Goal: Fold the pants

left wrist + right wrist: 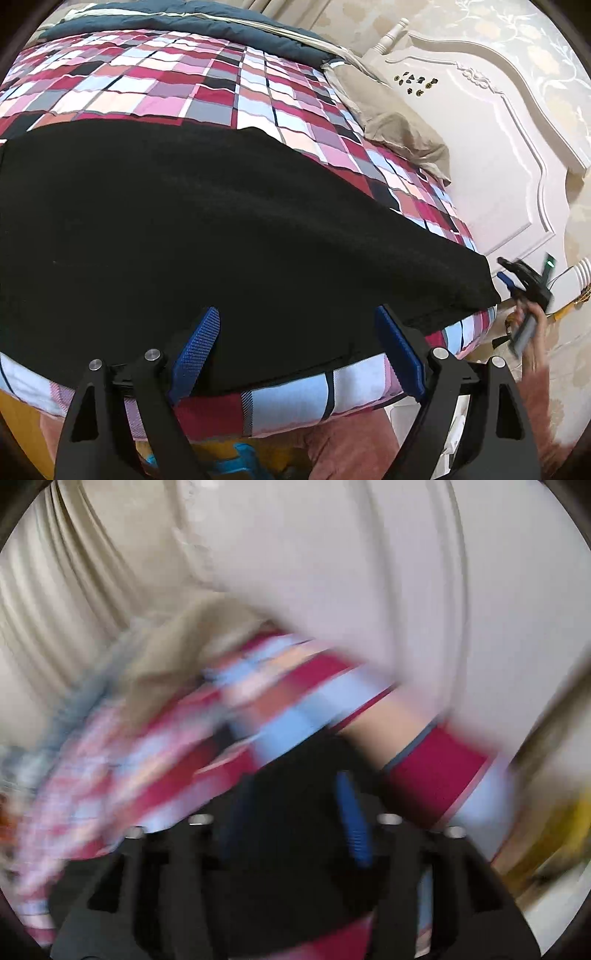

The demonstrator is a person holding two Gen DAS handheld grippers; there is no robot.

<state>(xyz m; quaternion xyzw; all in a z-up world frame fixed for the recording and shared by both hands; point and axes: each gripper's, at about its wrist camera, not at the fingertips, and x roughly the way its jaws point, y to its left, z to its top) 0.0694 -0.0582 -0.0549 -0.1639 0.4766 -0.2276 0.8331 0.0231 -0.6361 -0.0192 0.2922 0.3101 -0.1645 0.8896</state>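
Observation:
The black pants (207, 221) lie flat across the plaid bed cover (177, 85). My left gripper (295, 325) is open, its blue-padded fingers (197, 349) spread over the pants' near edge. My right gripper (506, 280) shows in the left wrist view at the pants' right end, off the bed's corner. The right wrist view is badly blurred: black cloth (295, 775) lies between the right gripper's fingers (352, 819), which look partly apart; I cannot tell whether they grip it.
A tan pillow (391, 122) and a dark blue quilt (177, 26) lie at the bed's far side. A white carved headboard (480, 140) stands to the right. The bed's near edge is under my left gripper.

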